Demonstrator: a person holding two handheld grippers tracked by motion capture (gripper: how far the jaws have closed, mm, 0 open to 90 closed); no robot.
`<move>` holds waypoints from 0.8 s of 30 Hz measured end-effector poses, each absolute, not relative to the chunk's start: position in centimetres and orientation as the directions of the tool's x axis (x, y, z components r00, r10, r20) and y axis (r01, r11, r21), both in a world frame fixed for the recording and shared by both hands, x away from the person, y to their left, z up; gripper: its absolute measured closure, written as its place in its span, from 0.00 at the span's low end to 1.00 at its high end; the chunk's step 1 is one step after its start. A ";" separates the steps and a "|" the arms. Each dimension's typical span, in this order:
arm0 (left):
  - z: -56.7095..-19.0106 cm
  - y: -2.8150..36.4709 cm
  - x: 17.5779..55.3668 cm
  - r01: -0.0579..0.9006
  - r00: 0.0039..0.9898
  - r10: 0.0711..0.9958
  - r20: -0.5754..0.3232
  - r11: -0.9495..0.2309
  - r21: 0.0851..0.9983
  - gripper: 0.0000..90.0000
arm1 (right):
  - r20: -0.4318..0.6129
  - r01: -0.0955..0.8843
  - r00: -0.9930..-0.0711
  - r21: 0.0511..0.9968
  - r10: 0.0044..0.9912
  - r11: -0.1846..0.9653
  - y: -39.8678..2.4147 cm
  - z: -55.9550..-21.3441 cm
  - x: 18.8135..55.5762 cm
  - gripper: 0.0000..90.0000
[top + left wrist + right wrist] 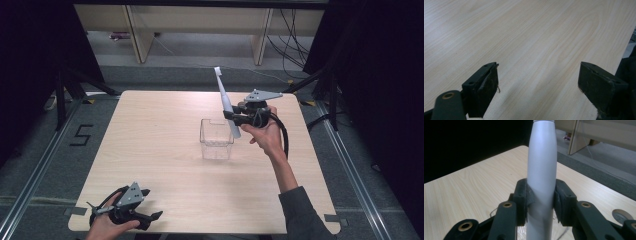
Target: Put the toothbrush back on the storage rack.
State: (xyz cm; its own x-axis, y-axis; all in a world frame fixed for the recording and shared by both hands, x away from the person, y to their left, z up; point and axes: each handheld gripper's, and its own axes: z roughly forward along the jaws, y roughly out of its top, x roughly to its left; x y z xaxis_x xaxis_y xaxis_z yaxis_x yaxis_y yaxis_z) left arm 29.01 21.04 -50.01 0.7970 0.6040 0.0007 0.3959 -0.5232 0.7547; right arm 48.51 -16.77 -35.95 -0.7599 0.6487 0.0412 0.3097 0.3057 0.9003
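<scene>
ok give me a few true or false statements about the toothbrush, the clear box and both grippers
1. The right gripper is clamped on the electric toothbrush. True.
2. The toothbrush lies flat on the table. False: it is held in the air, tilted, brush end up.
3. The clear box holds several items. False: it looks empty.
4. The left gripper stands open over bare wood. True.
5. The left gripper holds the box. False: it holds nothing, near the table's front edge.
</scene>
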 end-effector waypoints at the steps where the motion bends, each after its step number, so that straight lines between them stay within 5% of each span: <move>1: -50.0 21.0 29.0 0.397 0.797 0.604 0.000 -0.523 0.754 0.18 | 0.048 0.320 -0.756 0.897 0.653 0.304 -16.6 -35.9 48.6 0.74; 24: -49.9 21.1 29.0 0.394 0.796 0.605 0.002 -0.522 0.757 0.18 | 0.023 0.365 -0.775 0.831 0.631 0.419 -12.6 -38.5 50.9 0.74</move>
